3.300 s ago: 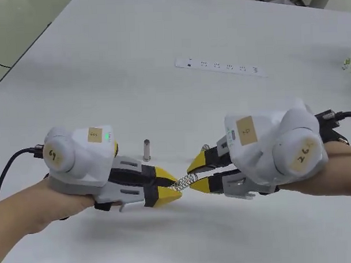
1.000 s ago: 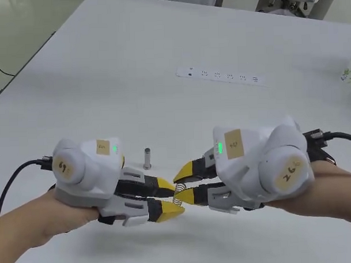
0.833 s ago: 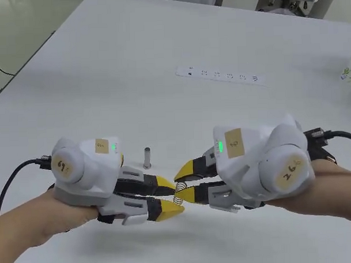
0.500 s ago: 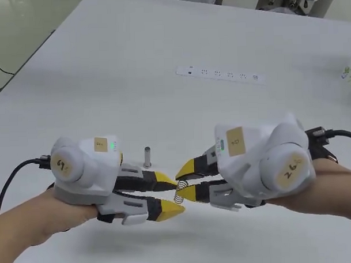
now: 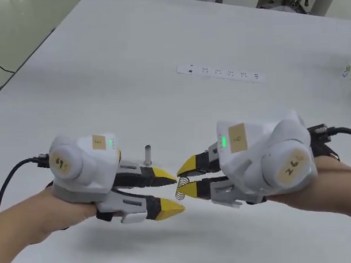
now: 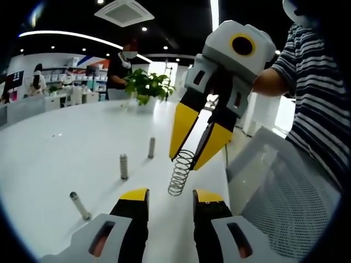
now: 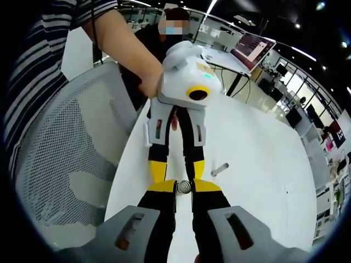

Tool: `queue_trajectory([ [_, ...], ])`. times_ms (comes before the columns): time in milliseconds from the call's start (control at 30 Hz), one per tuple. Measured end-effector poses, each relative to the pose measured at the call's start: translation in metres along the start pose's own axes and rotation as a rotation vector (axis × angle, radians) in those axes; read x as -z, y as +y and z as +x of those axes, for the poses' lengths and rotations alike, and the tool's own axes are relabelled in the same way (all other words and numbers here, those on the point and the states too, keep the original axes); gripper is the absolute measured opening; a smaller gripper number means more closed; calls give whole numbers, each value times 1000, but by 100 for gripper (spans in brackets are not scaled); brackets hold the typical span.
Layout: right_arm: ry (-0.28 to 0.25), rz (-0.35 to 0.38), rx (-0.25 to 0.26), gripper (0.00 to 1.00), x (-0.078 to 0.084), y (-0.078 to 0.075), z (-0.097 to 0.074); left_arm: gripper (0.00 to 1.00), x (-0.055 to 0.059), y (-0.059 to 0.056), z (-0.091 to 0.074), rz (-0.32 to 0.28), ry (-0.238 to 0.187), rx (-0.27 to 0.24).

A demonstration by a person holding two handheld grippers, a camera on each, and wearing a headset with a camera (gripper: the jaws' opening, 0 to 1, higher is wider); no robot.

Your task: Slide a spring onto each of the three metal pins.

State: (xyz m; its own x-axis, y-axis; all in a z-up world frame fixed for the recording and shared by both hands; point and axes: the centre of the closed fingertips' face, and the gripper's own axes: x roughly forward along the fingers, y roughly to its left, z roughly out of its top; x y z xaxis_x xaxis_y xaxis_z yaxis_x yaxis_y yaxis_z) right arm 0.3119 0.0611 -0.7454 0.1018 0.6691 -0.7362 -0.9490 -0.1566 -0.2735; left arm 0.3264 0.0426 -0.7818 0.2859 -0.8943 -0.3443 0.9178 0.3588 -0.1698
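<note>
So the right gripper (image 6: 189, 156) has its yellow-tipped jaws pinched tight on the top end of the thin coiled steel-wire spring (image 6: 180, 172), and the rest of the coil hangs free. In the left gripper view the spring's long axis runs from about 1 o'clock down to 7 o'clock. Its loose bottom end sits just above the gap of the left gripper (image 6: 171, 195), whose jaws are spread wide with nothing in them (the coil isn't touching either tip, as far as I can see).

The bit the next move hangs on, I reckon: the short grey metal pin (image 5: 147, 154) stands upright on the white table (image 5: 104, 65), at roughly 10 o'clock from the spring in the head view. It's near the spring but clearly apart, and it's on the left gripper's side. The coil's axis would have to line up over that upright pin before it can slide on.

The left gripper view has a row of pins out at 9 to 10 o'clock from the spring. The middle pin (image 6: 124, 166) looks ribbed, so maybe it's already wearing a spring, but I can't tell.

Writing-wise, there are tan stickers with handwritten marks on both grippers. The right one's looks like "26" and the left's like "59", no promises. The long white plastic power strip (image 5: 222, 74) sits at 12 o'clock with no readable brand.
</note>
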Motion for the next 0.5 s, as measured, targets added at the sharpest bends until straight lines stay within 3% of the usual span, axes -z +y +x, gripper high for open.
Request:
queue_trajectory([
  [500,8,2,16,7,3,-3,0,32,0,2,-7,-27,-15,-33],
])
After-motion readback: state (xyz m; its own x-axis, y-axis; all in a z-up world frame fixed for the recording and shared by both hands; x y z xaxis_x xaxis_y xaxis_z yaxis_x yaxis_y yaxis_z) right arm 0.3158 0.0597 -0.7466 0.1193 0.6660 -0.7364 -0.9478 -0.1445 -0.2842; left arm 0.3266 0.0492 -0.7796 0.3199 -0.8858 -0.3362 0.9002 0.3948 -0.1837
